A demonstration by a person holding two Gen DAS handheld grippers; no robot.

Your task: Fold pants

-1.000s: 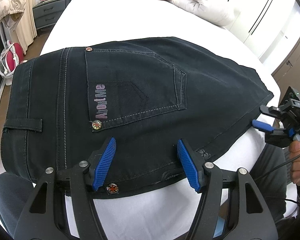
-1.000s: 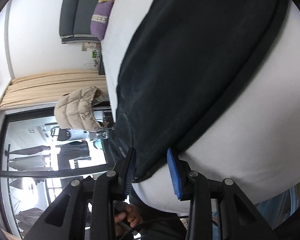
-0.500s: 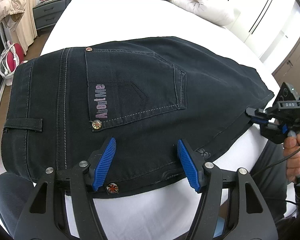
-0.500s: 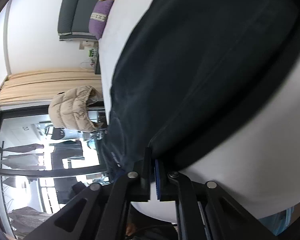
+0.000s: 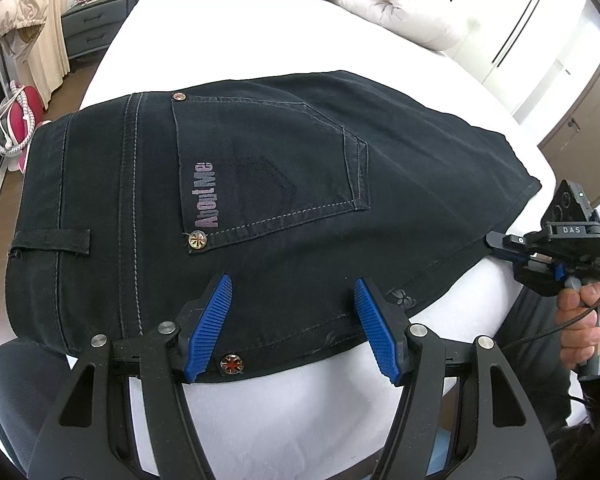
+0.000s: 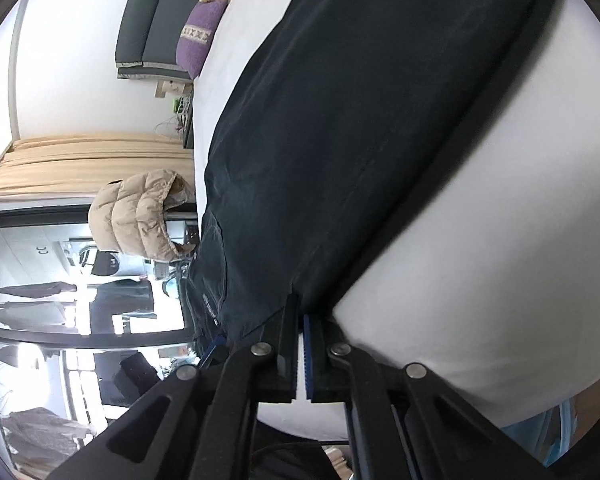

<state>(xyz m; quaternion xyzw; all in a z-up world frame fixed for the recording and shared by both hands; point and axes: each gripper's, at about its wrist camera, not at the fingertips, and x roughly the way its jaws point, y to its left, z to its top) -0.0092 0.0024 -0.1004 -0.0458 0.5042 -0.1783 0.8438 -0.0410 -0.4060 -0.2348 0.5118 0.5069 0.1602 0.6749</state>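
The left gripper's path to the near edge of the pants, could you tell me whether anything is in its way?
Nothing visible blocks it. The left gripper is open directly over the near edge of the pants, with only dark fabric and white bed between its fingers. The right gripper is shut on the pants' far-right edge, well clear.

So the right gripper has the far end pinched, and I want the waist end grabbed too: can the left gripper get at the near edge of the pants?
Probably yes. The left gripper is open just over the near edge of the pants, and nothing lies between them.
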